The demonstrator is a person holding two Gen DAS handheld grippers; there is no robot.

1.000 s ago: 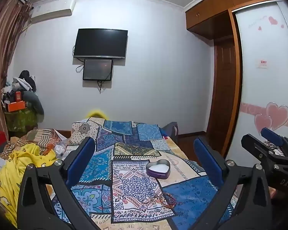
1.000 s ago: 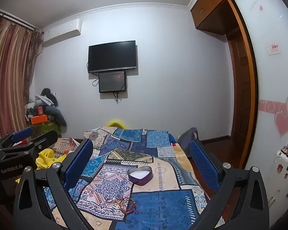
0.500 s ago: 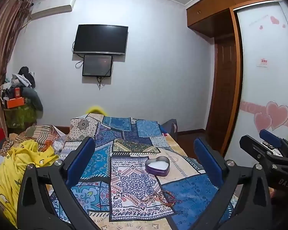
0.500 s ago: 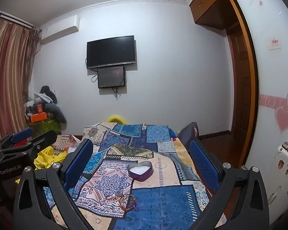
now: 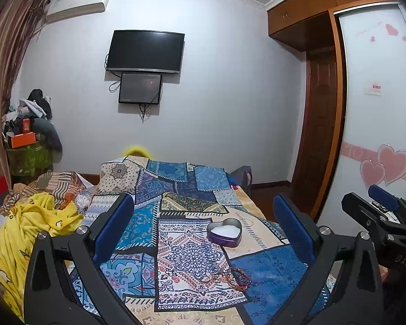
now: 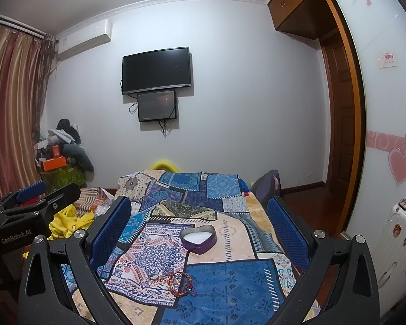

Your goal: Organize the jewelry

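Observation:
A purple heart-shaped tin (image 5: 224,233) with a white inside lies open on the patchwork bedspread (image 5: 192,260); it also shows in the right wrist view (image 6: 198,239). A small heap of beaded bracelets (image 5: 228,277) lies nearer to me, in the right wrist view too (image 6: 174,283). My left gripper (image 5: 203,230) is open and empty, held above the bed, well short of the jewelry. My right gripper (image 6: 199,230) is open and empty beside it. Each gripper shows at the edge of the other's view.
A yellow blanket (image 5: 27,233) and striped bedding lie at the bed's left. A TV (image 5: 144,51) hangs on the far wall. A clothes-piled stand (image 5: 29,146) is in the left corner. A wardrobe door (image 5: 379,124) and a white suitcase (image 6: 395,233) are on the right.
Both views have tilted down slightly, so the bed, tin and bracelets sit a little higher in frame. Both grippers stay open and empty.

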